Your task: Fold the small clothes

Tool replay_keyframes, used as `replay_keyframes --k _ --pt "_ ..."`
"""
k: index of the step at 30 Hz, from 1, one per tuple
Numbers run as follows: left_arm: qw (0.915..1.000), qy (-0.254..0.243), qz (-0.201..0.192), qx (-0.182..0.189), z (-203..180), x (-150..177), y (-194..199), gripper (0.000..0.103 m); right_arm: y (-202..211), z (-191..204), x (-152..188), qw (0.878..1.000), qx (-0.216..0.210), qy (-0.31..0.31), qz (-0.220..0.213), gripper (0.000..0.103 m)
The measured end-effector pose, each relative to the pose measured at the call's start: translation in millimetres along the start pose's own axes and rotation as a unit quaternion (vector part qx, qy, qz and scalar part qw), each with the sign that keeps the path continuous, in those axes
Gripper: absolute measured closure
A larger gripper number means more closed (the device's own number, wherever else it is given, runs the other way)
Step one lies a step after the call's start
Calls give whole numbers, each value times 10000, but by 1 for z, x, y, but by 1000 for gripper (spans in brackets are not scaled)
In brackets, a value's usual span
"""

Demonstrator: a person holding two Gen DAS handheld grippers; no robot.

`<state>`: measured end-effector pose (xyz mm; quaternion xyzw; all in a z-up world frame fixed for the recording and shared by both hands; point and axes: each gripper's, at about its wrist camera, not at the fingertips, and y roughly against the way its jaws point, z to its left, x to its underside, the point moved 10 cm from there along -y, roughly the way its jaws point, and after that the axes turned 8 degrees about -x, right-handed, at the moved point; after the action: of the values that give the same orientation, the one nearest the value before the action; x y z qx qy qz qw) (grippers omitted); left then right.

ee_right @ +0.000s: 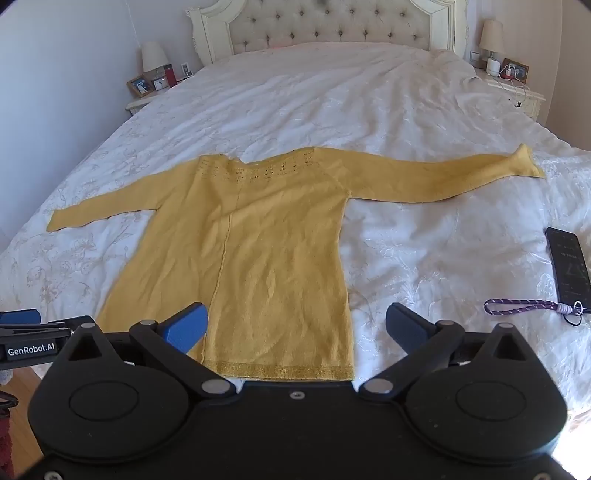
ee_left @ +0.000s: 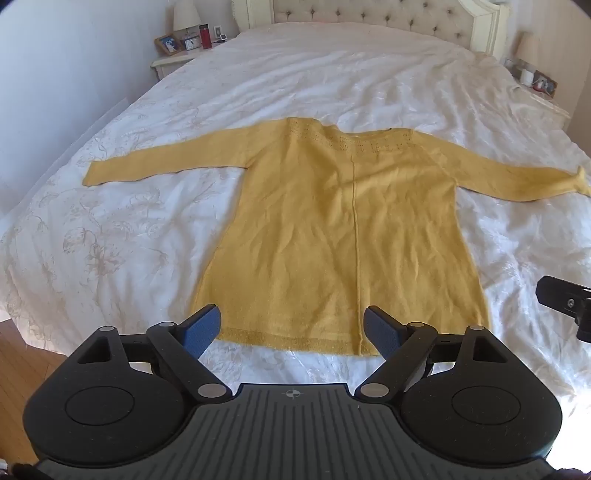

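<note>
Left wrist view, yellow sweater [ee_left: 343,236] flat, hem near, neck twd headboard [ee_left: 373,14], both tongs [ee_left: 291,330] [ee_right: 295,326] spread, empty

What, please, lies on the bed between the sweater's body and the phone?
Only bare white bedspread lies between the yellow sweater and the phone, seen in the right wrist view; the purple strap sits nearer the phone.

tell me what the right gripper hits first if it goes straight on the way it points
Probably the hem of the yellow knit sweater lying flat on the white bedspread. The open right gripper points at it with nothing between, though depth is unclear.
</note>
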<state>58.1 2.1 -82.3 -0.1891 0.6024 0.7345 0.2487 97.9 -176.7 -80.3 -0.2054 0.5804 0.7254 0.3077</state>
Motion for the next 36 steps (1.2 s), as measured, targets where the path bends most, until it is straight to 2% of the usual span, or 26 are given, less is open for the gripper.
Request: replay_keyframes --k 5,36 --pt "9997 11 161 199 -2 5 2 18 4 8 2 10000 -32 29 -4 1" --pt "9990 53 427 119 5 11 -3 18 -5 29 4 9996 -239 111 141 1"
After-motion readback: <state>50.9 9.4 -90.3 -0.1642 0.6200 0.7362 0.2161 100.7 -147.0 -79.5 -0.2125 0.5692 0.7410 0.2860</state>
